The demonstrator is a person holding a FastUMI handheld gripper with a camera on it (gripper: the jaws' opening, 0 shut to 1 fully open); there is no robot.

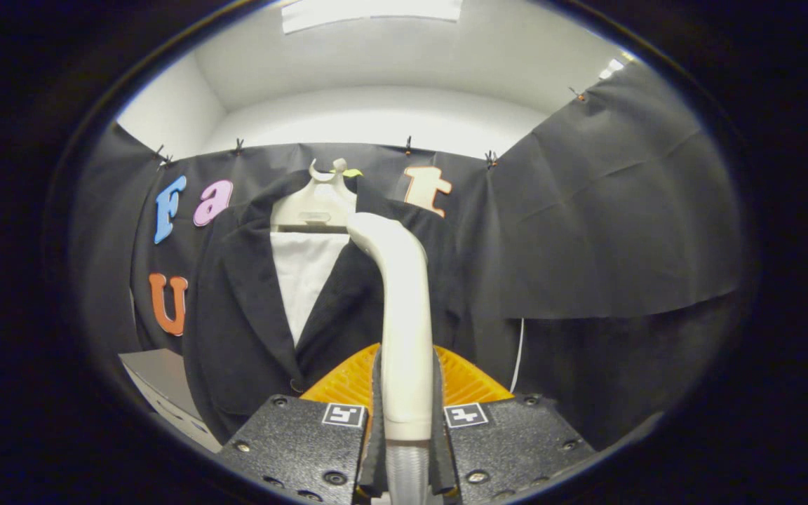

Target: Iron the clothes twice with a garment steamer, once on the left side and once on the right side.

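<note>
A dark suit jacket (pixel 243 315) over a white shirt front (pixel 304 280) hangs on a pale hanger (pixel 314 203) against the booth's black cloth wall. My gripper (pixel 406 382) is shut on the cream handle of the garment steamer (pixel 404 308), which stands upright between the fingers. The steamer's head (pixel 374 230) curves up and away toward the jacket's right lapel near the collar. I cannot tell whether the head touches the cloth. A ribbed grey hose (pixel 404 473) leaves the handle's lower end between the fingers.
A grey box-like surface (pixel 162 382) stands low to the left of the jacket. A thin white cord (pixel 517 354) hangs down to the right of the jacket. Black cloth drapes further right, with a white wall and ceiling above.
</note>
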